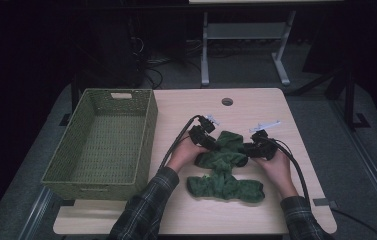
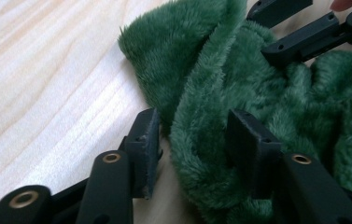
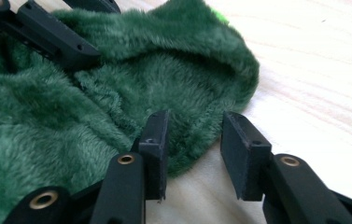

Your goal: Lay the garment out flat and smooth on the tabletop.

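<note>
High view: a green fleece cloth lies crumpled on the desk between the left gripper and right gripper, a woven basket off to the left. Left gripper view: jaws apart, a fold of cloth between them, pads not pressing. Right gripper view: jaws released, the cloth's edge in the gap, touching the left jaw.

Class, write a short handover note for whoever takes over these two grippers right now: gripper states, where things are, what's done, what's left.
Left gripper: jaws open around a fold of the green towel, not clamped.
Right gripper: jaws open at the towel's edge, a little pile between them, no grip.
Towel: crumpled mid-table, beside the wicker basket, which holds nothing.
Done: both grippers placed at the towel.
Left: probably grip, fold, then put it in the basket.
</note>
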